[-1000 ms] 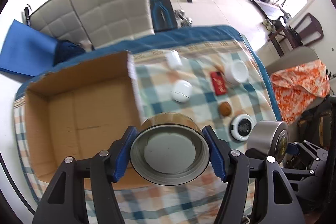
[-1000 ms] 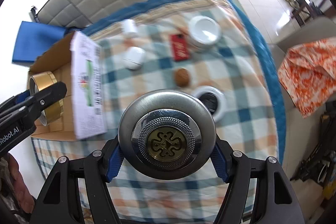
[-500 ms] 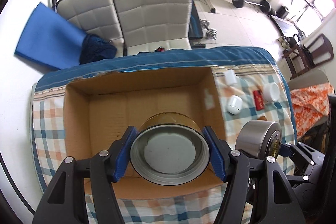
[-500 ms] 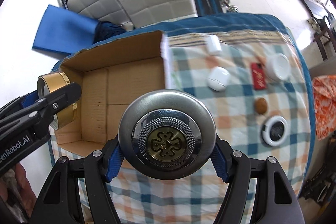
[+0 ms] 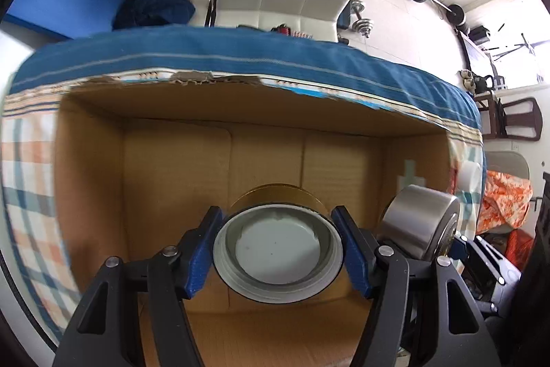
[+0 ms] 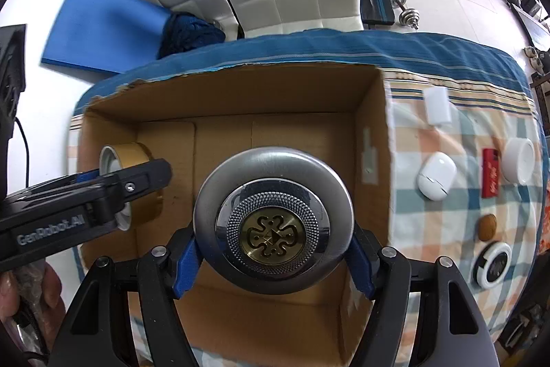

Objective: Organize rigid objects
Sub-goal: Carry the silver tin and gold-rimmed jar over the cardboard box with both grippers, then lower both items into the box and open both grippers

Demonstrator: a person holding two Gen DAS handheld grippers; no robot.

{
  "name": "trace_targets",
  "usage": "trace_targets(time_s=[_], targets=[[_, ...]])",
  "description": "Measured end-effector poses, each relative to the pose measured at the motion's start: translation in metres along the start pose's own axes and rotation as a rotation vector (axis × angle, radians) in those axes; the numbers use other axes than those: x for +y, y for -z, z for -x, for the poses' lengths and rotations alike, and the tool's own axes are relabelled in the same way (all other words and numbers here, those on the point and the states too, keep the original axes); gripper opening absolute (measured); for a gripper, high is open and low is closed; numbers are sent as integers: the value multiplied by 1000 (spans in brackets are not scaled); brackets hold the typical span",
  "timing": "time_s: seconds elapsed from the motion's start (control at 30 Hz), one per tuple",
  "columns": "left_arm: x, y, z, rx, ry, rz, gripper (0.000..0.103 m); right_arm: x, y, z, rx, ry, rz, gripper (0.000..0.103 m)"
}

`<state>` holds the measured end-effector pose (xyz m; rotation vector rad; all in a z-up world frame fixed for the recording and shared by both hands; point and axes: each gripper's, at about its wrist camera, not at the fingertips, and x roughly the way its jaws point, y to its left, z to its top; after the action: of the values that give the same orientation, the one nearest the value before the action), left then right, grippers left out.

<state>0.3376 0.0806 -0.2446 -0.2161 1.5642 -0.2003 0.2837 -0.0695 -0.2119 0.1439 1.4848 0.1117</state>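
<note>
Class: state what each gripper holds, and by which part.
Left gripper: gold lid, clamped across its round side wall. Right gripper: silver round tin, likewise by its sides.

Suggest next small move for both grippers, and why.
Probably lower the left gripper and set the gold lid on the cardboard box floor. Both grippers hover over the open box, the right gripper clamping the silver knob.
</note>
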Motion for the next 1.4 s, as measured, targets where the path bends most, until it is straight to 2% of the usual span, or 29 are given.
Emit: trace_targets(time_s=[0.17, 0.5, 0.73, 1.0, 1.07, 1.27, 1.4], targets=[[12, -19, -34, 49, 42, 33, 62, 4, -17, -34, 34, 24, -8, 73], [17, -35, -67, 109, 50, 34, 63, 2, -28, -81, 82, 45, -18, 73], [16, -36, -72, 113, 10, 30, 63, 0, -32, -103, 103, 66, -12, 73], [18, -29, -77, 132, -30, 26, 63, -3, -38, -104, 91, 81, -32, 74], [21, -27, -78, 144, -15, 44, 63, -3, -38, -105, 101, 85, -25, 74], [26, -24, -72, 155, 11, 70, 70, -1, -42, -106, 119, 88, -22, 76], [27, -18, -58, 146, -8, 58, 80, 2, -41, -97, 105, 81, -15, 82]])
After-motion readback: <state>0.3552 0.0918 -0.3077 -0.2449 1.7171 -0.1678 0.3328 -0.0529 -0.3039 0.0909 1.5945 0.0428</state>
